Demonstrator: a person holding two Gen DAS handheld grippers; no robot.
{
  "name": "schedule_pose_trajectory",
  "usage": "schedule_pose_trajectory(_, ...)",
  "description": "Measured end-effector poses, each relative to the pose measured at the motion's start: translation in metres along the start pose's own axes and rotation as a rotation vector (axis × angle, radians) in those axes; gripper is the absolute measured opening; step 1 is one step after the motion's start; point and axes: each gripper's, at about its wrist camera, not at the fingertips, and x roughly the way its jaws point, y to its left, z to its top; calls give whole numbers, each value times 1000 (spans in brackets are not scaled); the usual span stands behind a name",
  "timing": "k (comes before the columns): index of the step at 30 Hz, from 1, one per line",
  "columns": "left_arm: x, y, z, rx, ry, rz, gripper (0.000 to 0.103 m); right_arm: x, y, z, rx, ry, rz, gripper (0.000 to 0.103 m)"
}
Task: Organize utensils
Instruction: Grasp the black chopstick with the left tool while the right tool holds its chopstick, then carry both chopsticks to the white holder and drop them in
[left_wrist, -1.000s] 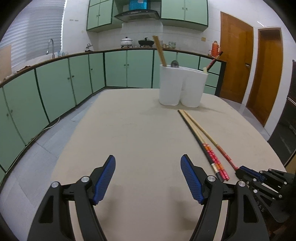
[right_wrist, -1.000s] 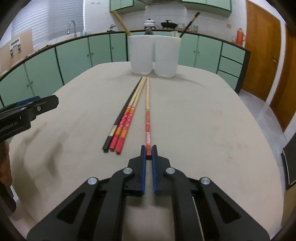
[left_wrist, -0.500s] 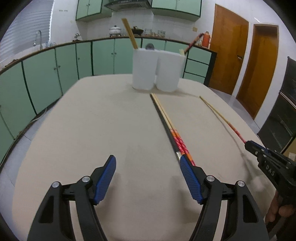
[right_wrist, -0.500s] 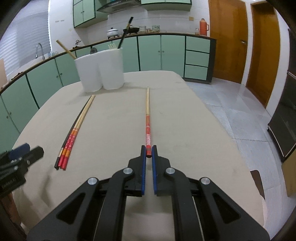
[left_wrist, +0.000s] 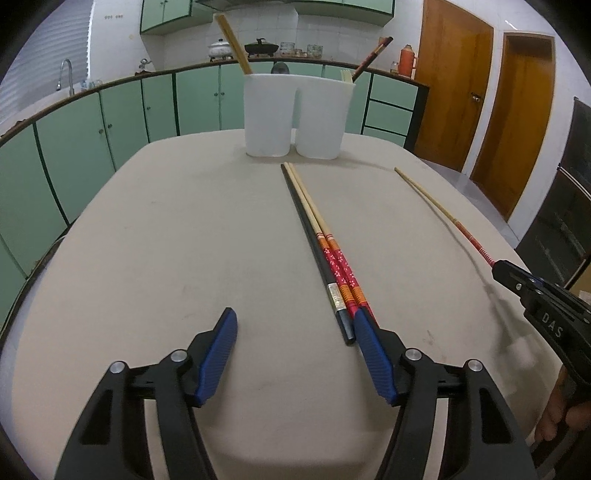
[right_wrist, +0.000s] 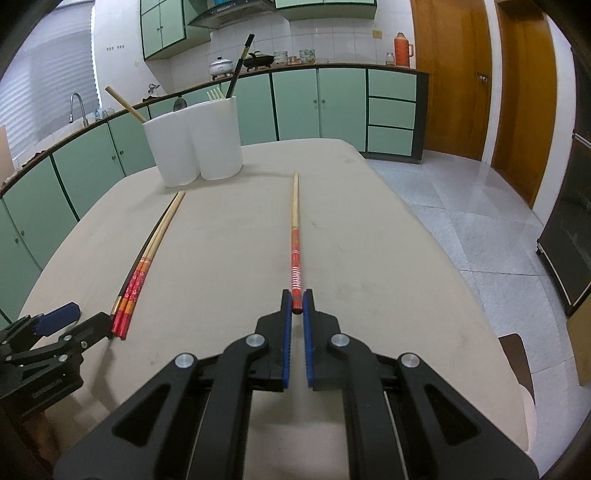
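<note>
The right gripper (right_wrist: 297, 301) is clenched on the red end of a single chopstick (right_wrist: 294, 218), whose pale tip points toward the far edge of the table (right_wrist: 388, 258). In the left wrist view the same chopstick (left_wrist: 439, 210) runs along the right side of the table into the right gripper's (left_wrist: 496, 266) black nose, and fingers (left_wrist: 557, 417) of the person's hand show under the tool at the right edge of the picture.

The left gripper (left_wrist: 295, 332) is released, with bare tabletop between its blue pads (left_wrist: 218, 354); its jaws have just been closing a little. Its right pad sits just beside the near ends of a bundle of three chopsticks (left_wrist: 325, 258), one black and two with red and orange patterned ends, lying side by side on the table. Whether the pad touches them I cannot tell. The bundle points toward the far edge, its tips near a white utensil holder (left_wrist: 299, 114) with two rounded compartments. The holder stands close to the far edge and already has a wooden stick, a dark chopstick, a pale fork and a spoon poking out of it.
</note>
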Motion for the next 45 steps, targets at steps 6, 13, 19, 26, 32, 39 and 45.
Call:
schedule_pose_trajectory(6,0,-2,-1,-1,-1,18,52,-5,2,-2,-6,-8,12,5)
schedule_pose_trajectory(13,0,2,-2,-16,-3,14,17,-6,2,-4,-3,-6,13,5)
schedule_pose_trajectory(19,0,5,0,-35,1,-31,6,-9,6,-1,-20,-16,13,5)
schedule_pose_trajectory(26,-22,8,12,-31,-56,-40,6,-16,6,6,-31,-41,12,5)
schedule_pose_trajectory(32,-50,10,34,-20,-138,-37,6,-29,4,24,-42,-81,14,5)
schedule_pose_trajectory(39,-79,11,75,-2,-253,-43,6,-52,4,61,-64,-159,30,5)
schedule_pose_trajectory(45,-92,11,111,7,-322,-50,6,-67,9,101,-95,-212,60,5)
